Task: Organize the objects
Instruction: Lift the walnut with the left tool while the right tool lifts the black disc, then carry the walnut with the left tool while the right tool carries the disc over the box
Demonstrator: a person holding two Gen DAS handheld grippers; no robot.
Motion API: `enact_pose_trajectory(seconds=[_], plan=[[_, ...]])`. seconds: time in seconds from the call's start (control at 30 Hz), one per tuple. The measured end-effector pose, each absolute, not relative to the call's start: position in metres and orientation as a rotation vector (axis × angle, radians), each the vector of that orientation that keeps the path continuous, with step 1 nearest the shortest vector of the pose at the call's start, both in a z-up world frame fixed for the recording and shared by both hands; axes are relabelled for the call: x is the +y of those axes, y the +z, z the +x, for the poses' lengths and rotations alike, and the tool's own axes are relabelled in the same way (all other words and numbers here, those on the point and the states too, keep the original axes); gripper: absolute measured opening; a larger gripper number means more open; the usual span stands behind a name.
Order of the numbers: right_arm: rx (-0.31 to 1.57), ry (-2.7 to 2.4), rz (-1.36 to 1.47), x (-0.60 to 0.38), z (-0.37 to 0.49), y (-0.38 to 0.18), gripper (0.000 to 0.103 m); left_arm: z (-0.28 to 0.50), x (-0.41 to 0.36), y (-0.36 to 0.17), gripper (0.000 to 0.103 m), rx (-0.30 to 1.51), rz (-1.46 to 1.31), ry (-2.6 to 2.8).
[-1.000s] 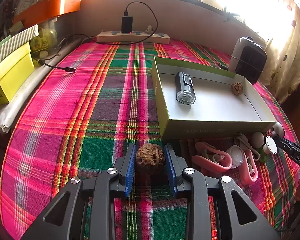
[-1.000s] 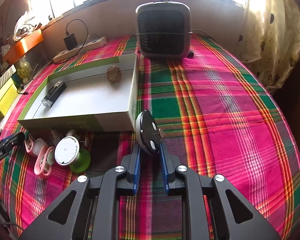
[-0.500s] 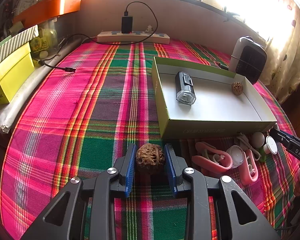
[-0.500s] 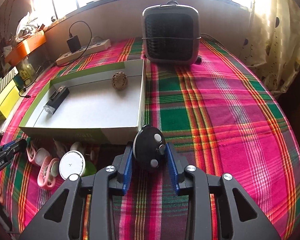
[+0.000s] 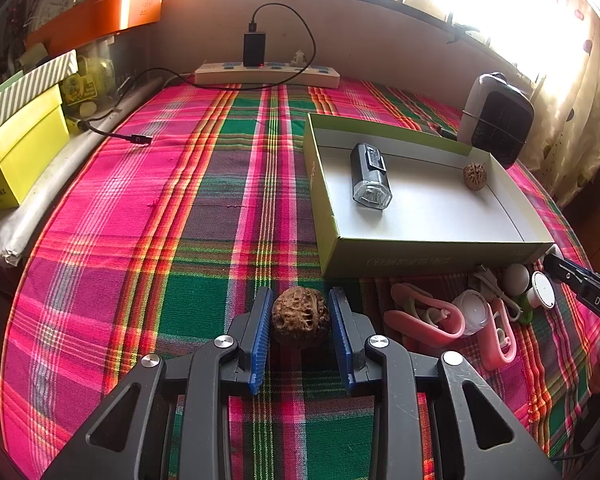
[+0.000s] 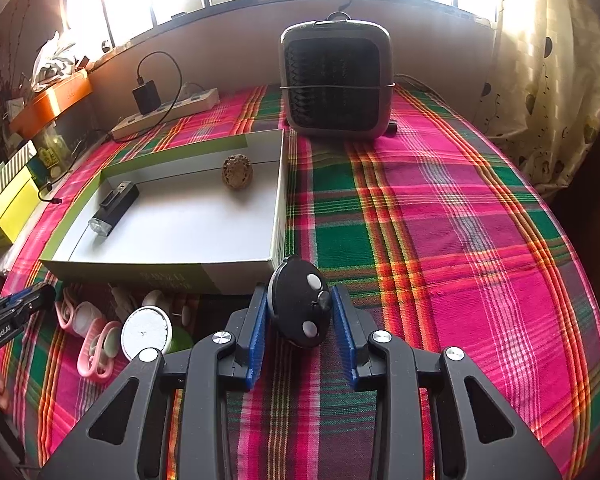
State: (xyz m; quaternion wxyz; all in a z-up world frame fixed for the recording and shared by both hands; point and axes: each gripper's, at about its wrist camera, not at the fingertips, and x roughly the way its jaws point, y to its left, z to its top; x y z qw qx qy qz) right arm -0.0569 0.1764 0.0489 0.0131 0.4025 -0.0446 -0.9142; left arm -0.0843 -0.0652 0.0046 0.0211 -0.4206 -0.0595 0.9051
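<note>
Right claw [image 6: 300, 312] is on the move: a second ago it hung back with the black disc [image 6: 302, 306] pinched edge-on, and now it has pushed forward and up, the fan [image 6: 336, 84] and the box [image 6: 278, 200] swelling in its view, the disc turned so its white buttons face us. That reads as a carry toward the box, with the drop yet to come. Its jaws are narrowed to the disc's width; the blue pads [image 6: 257, 326] look to be pressing both sides, and the disc sits at the fingertips just before the box's near right corner, not yet over the rim. Left claw [image 5: 300, 316] hasn't budged across the second: half-closed around the walnut [image 5: 300, 316], pads close on both flanks, though whether it's lifted off the cloth or resting there, I can't tell. Inside the box already: a bike light [image 5: 370, 176] and a second walnut [image 5: 475, 176] near the far wall. Pink clips [image 5: 424, 316] and small white bits wait in a heap in front of the box.
</note>
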Motion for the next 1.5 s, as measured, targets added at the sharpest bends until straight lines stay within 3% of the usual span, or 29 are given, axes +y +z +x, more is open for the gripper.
enact_pose_trajectory(seconds=[0.8,1.5], plan=[[-0.127,-2.849,1.252,0.177,-0.052,0.051,0.032,-0.078,-0.069,0.017,0.026,-0.185,-1.285,2.811],[-0.078,-2.799,1.09,0.164,-0.076,0.099,0.032,-0.101,-0.036,0.057,0.026,-0.092,-1.145,2.776]])
